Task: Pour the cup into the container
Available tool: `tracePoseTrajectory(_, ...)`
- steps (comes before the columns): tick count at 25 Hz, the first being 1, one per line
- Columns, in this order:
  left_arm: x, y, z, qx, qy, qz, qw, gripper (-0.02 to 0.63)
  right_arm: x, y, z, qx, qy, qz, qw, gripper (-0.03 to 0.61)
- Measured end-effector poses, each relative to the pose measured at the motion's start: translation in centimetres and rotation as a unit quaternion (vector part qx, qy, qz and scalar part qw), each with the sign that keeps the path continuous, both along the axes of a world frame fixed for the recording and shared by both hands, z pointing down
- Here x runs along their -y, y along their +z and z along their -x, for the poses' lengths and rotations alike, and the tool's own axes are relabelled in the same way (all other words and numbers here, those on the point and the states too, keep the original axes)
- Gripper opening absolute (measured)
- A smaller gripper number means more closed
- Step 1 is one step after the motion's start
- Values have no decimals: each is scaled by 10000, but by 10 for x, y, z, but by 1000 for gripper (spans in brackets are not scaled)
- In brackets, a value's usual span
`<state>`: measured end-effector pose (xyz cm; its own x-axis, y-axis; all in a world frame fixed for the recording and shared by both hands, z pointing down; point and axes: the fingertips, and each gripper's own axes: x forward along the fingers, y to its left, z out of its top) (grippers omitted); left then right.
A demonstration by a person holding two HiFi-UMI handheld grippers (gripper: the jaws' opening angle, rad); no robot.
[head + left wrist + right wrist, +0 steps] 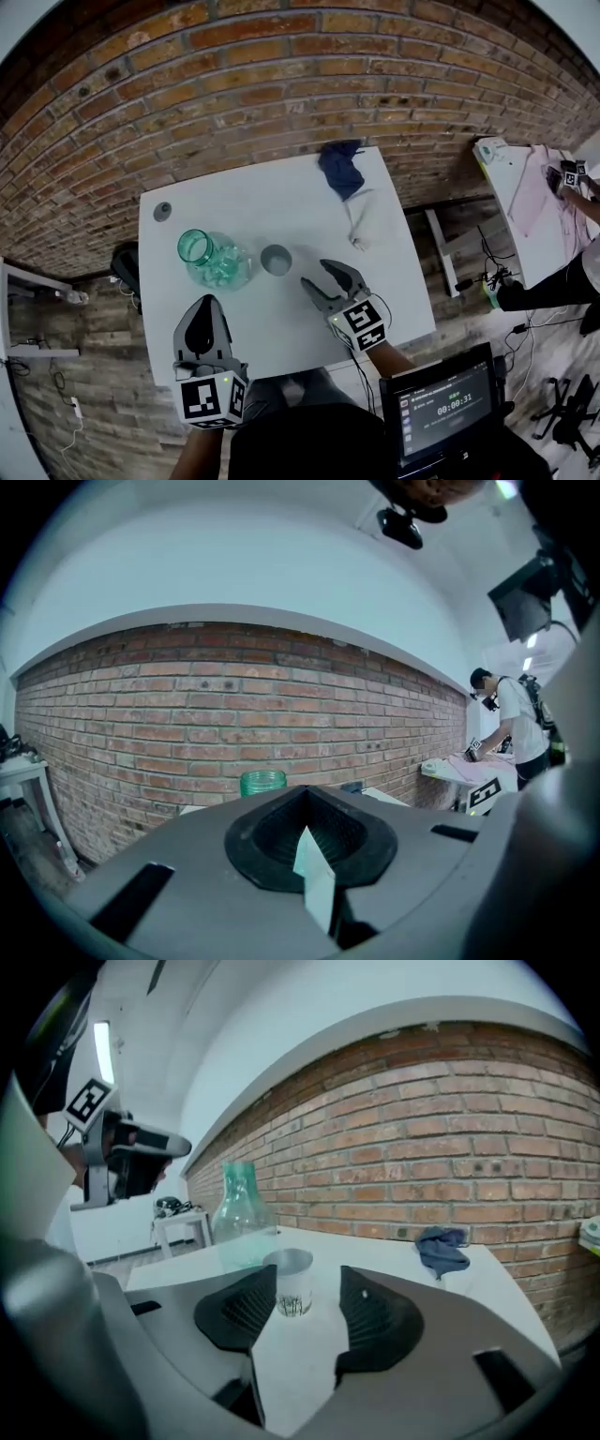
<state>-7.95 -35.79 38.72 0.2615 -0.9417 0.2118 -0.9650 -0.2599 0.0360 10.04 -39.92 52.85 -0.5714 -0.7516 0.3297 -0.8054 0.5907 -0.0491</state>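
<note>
The container (pixel 214 260) is clear green glass, glossy; the table (pixel 281 202) is smooth, matt white; upper centre lies crumpled blue cloth (pixel 341 169); the wall (pixel 281 75) across the top is rough brick

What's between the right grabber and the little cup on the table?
Nothing, just bare white table. The right gripper has open jaws a little short of the cup; the head view and right gripper view both show it.
</note>
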Motion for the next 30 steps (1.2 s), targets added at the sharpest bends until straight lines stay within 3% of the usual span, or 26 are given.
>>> tracePoseTrajectory(4, -8, 5, -9, -112, 100, 24, 9999, -3, -18, -43, -6, 272, 276, -285, 9988, 0)
tracePoseTrajectory(14, -53, 0, -17, -404, 457, -28, 9981, -3, -95, -96, 46, 325, -167, -597, 9975, 0)
tracePoseTrajectory(30, -242, 2, 53, -420, 513, -211, 9976, -3, -283, -129, 113, 224, -296, -1135, 9928, 0)
